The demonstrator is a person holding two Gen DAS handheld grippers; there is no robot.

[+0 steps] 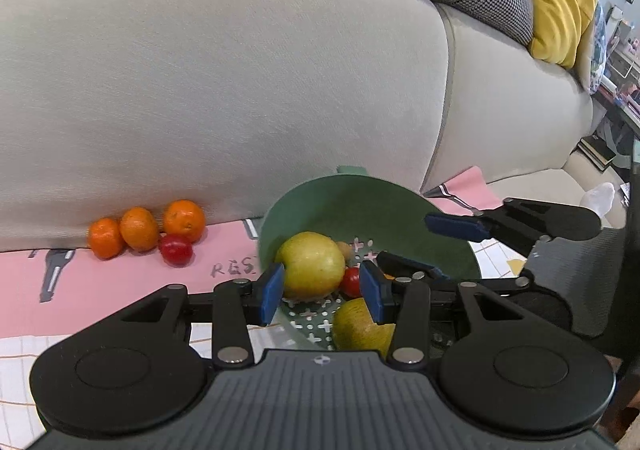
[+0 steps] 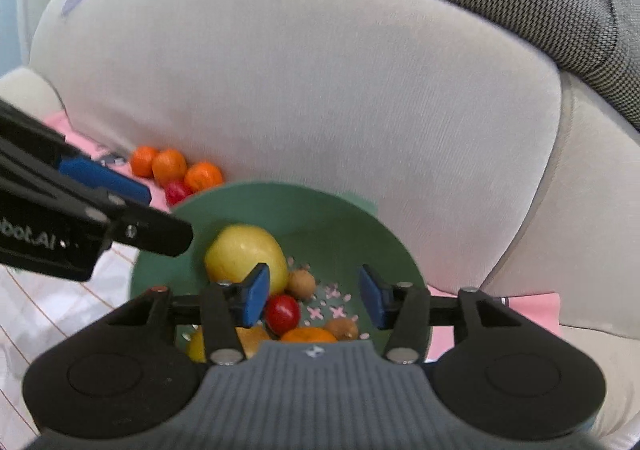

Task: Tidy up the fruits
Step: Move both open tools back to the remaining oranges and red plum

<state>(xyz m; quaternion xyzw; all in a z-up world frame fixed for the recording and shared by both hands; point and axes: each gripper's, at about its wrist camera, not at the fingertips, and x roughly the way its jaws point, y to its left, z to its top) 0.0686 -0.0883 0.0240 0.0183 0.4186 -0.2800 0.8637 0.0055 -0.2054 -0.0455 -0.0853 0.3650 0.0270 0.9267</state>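
Both tools hover over the green basket [image 2: 352,226] on the sofa. The left tool [image 1: 322,288] stands partly open around the yellow apple [image 1: 310,264] — whether its pads press on it, I cannot tell. The right tool [image 2: 314,296] gapes empty above the red fruit [image 2: 283,314]. Three oranges [image 1: 140,228] lie well apart on the pink cloth [image 1: 120,278].
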